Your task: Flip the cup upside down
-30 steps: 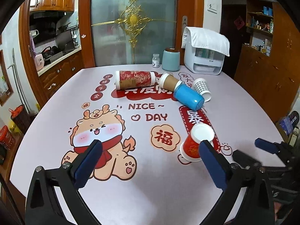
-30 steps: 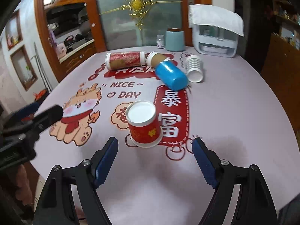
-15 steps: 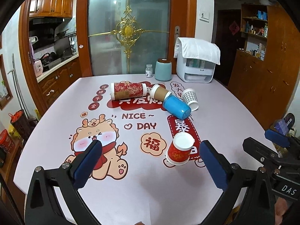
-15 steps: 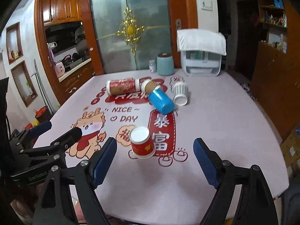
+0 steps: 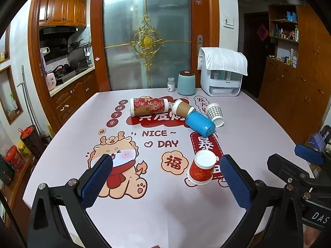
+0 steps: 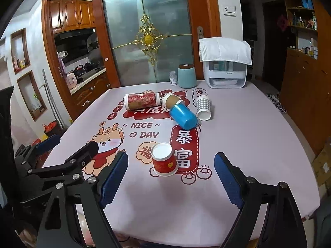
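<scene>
Nearest to us, our left gripper (image 5: pixel 165 177) hangs over the near edge of the pale pink table cloth printed with a cartoon dragon and red characters (image 5: pixel 144 212), its blue-padded fingers (image 5: pixel 97 177) spread wide and holding nothing. Our right gripper (image 6: pixel 171 175) hovers beside it, just as wide open and just as empty.

Just ahead of both stands the small red paper cup with a white rim and gold pattern (image 6: pixel 164 159). It rests mouth-down on the cloth, white base on top, beside the long red banner print; judged by that, the flip looks done already.

We judge the cup to be very light and thin-walled, so it will crush or go oval under a hard squeeze and may skate on the smooth cloth if nudged from one side. If we take it again, we should close gently on the mid wall from both sides, below the stiffer base ring, where the taper will not let it slip upward out of the pads.

Further back, well apart from it, lie a red patterned cylindrical canister (image 5: pixel 148 106), a brown paper cup (image 5: pixel 182 108), a blue plastic cup (image 5: pixel 199 123) and a grey checked paper cup (image 5: pixel 215 113), all on their sides. At the far edge stand a pale teal lidded jar (image 5: pixel 186 82), a small white bottle (image 5: pixel 171 84) and a white box draped with a white cloth (image 5: pixel 222 74).
</scene>
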Demonstrator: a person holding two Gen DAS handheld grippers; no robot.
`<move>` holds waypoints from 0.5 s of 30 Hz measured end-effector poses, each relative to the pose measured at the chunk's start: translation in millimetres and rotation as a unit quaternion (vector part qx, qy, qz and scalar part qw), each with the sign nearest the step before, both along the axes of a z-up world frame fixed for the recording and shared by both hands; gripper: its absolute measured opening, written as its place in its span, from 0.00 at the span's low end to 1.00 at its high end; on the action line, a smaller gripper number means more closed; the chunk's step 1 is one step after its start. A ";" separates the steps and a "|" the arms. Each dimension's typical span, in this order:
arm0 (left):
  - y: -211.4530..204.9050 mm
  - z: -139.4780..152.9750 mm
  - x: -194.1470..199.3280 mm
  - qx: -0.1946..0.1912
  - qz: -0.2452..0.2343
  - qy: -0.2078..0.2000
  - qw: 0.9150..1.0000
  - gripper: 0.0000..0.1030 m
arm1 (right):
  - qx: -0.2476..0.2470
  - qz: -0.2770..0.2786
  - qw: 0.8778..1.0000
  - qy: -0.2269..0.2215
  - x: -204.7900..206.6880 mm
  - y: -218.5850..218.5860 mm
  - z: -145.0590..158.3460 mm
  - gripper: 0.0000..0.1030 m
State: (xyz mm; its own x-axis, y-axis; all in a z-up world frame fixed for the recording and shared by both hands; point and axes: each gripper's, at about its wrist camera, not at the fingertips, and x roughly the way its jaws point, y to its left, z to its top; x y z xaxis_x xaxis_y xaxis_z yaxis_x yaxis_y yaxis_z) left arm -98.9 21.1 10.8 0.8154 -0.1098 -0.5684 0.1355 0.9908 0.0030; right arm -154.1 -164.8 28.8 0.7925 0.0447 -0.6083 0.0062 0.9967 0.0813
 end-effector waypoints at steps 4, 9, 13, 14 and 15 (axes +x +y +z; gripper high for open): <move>-0.5 -0.9 0.0 -0.002 -0.001 0.004 1.000 0.99 | -0.001 -0.007 1.000 -0.002 -0.3 -0.5 -1.5 0.85; -2.7 -2.9 1.2 -0.005 -0.002 0.013 1.000 0.99 | -0.008 -0.016 1.000 -0.006 -1.8 -1.2 -1.1 0.86; -4.8 -3.8 1.9 -0.006 -0.001 0.015 1.000 0.99 | -0.012 -0.021 1.000 -0.007 -2.4 -2.0 -1.6 0.86; -4.6 -3.8 1.9 -0.006 -0.001 0.014 1.000 0.99 | -0.012 -0.022 1.000 -0.007 -3.0 -1.9 -1.6 0.86; -4.7 -3.7 2.0 -0.005 -0.001 0.014 1.000 0.99 | -0.012 -0.022 1.000 -0.007 -2.4 -2.7 -1.5 0.86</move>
State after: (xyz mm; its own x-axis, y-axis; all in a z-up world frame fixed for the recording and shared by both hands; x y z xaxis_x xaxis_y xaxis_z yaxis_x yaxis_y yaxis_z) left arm -96.9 16.4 7.1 0.7991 -0.1169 -0.5897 0.1365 0.9906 -0.0114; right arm -156.5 -167.5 27.3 0.8022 -0.0051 -0.5971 0.0498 0.9971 0.0584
